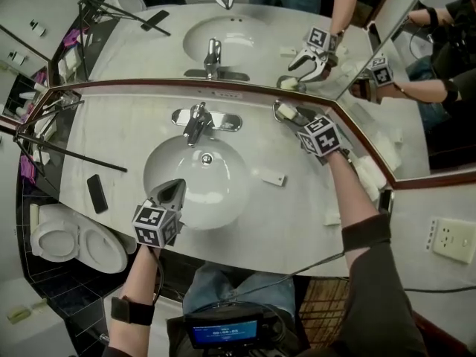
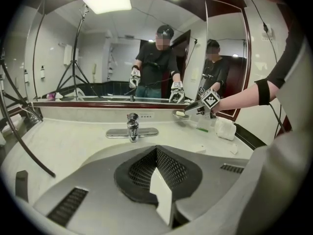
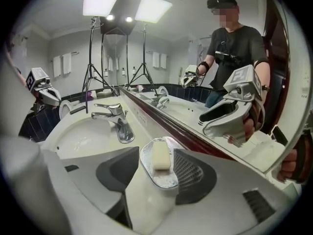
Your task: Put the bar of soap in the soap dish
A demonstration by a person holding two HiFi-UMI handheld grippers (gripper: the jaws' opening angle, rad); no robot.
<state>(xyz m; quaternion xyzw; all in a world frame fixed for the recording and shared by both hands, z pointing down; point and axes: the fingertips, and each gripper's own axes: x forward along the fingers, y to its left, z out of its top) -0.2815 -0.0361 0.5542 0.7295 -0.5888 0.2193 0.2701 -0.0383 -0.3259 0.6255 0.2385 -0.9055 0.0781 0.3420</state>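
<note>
Your bar of soap (image 3: 161,155) already lies flat in the soap dish (image 3: 146,173). The dish sits on the surface (image 1: 297,214) just below the mirror, to the right of the faucet (image 1: 197,121). Your right tool (image 1: 291,116) stands wide, with one jaw on each side of the dish. Neither pad presses on the bar, so it holds nothing. Your left tool (image 1: 175,188) is closed tight and empty, hanging over the near edge of the sink basin (image 1: 216,199), well apart from the dish.

Judging from how the bar rests, the placing looks done. If you do need to shift it, expect a small, light, stiff block with smooth faces. It is likely slippery, more so if the dish is damp. Take it across its narrow width, at the middle of the two long sides, so it cannot pivot or squirt out endways. Squeeze gently, because a hard pinch could mark the bar or shoot it loose. The dish looks light and loose on the surface, so keep the jaws off its rim as you draw back.
</note>
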